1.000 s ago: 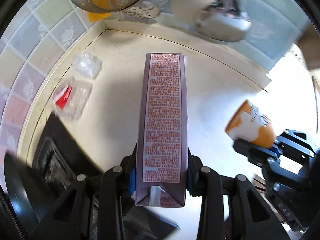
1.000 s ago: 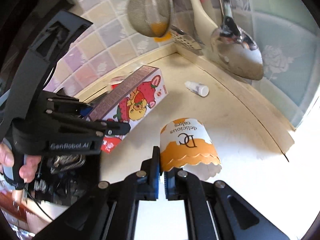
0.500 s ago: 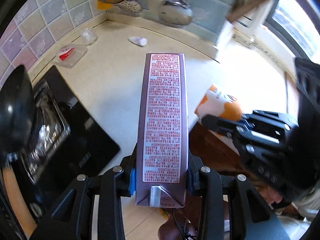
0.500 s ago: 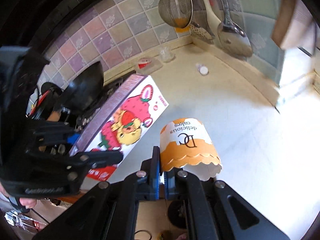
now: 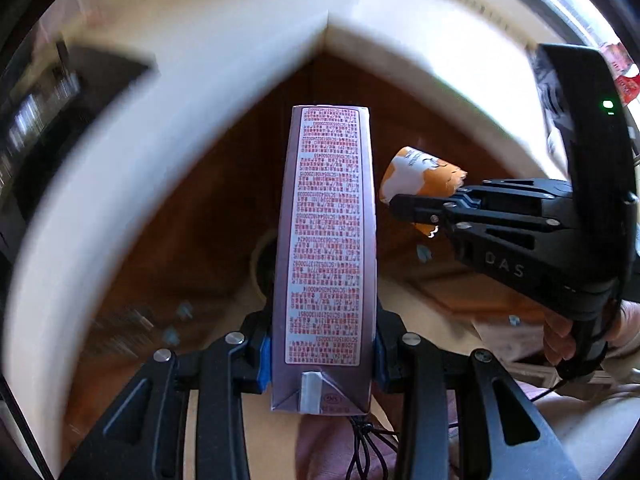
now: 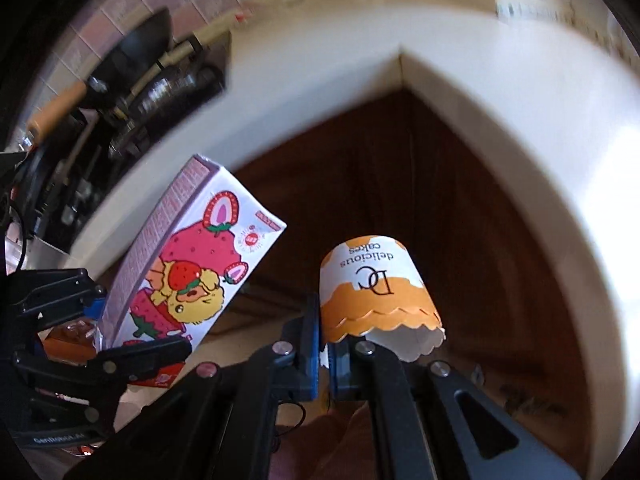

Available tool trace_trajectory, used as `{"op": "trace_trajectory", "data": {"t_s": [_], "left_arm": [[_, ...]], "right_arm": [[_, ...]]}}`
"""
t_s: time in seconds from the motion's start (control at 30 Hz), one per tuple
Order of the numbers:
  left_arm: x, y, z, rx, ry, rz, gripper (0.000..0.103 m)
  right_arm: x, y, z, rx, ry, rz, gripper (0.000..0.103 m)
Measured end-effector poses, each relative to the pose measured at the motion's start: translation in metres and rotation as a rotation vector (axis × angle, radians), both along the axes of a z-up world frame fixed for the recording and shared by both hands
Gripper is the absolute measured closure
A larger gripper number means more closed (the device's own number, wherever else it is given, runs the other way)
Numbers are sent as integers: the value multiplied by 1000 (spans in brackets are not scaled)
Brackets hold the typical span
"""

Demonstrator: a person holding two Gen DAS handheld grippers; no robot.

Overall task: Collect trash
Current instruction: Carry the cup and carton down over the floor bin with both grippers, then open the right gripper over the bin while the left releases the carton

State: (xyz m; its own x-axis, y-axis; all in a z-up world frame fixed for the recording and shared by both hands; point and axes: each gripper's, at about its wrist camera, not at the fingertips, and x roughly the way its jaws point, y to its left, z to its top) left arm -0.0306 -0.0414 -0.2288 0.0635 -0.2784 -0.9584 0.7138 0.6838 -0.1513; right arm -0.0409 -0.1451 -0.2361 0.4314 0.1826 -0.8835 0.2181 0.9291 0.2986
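A tall strawberry milk carton (image 5: pixel 324 240) stands upright between the pads of my left gripper (image 5: pixel 322 354), which is shut on its lower end. From the right wrist view the carton (image 6: pixel 192 272) shows its strawberry picture, with the left gripper (image 6: pixel 100 336) at the lower left. My right gripper (image 6: pixel 325 344) pinches the wall of an orange-and-white paper cake cup (image 6: pixel 376 292). In the left wrist view that cup (image 5: pixel 416 178) and the right gripper (image 5: pixel 432 204) hang just right of the carton. Both grippers point down, off the counter's inner corner.
The white countertop (image 5: pixel 224 80) wraps around above, blurred, over brown cabinet doors (image 6: pixel 420 180). A black stove (image 5: pixel 40 120) and a wok (image 6: pixel 148 48) sit at the left. A round dark opening (image 5: pixel 262 264) shows behind the carton. A hand (image 5: pixel 560 340) holds the right gripper's handle.
Both grippers have drawn back off the counter and sunk below its edge, carrying the carton and the cup. The tiled wall and hanging utensils have slid out of view.
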Motion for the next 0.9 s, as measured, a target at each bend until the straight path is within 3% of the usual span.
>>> {"op": "trace_trajectory", "data": {"t_s": [0.3,0.47,0.5,0.57,0.63,0.77,0.9], "left_arm": [[-5,2,-169,80,125,91,68],[9,-8,-233,88,110,126,66],[13,-9,-245,82,113,136,61],[17,-7,-260,80,100,155,34],[22,-5,-273,84,75,172,23],[32,4,-289,97,77,187,23],[32,19,-290,116,80,221,22]], "right_arm": [[-1,-1,-151,78,222,-3,100],[25,-2,-217,73,265,37,100],[30,-1,-227,74,267,46,99],[42,0,-247,68,274,63,98],[47,0,-266,62,282,77,98],[61,-6,-290,75,308,82,96],[65,-9,-292,86,313,75,90]]}}
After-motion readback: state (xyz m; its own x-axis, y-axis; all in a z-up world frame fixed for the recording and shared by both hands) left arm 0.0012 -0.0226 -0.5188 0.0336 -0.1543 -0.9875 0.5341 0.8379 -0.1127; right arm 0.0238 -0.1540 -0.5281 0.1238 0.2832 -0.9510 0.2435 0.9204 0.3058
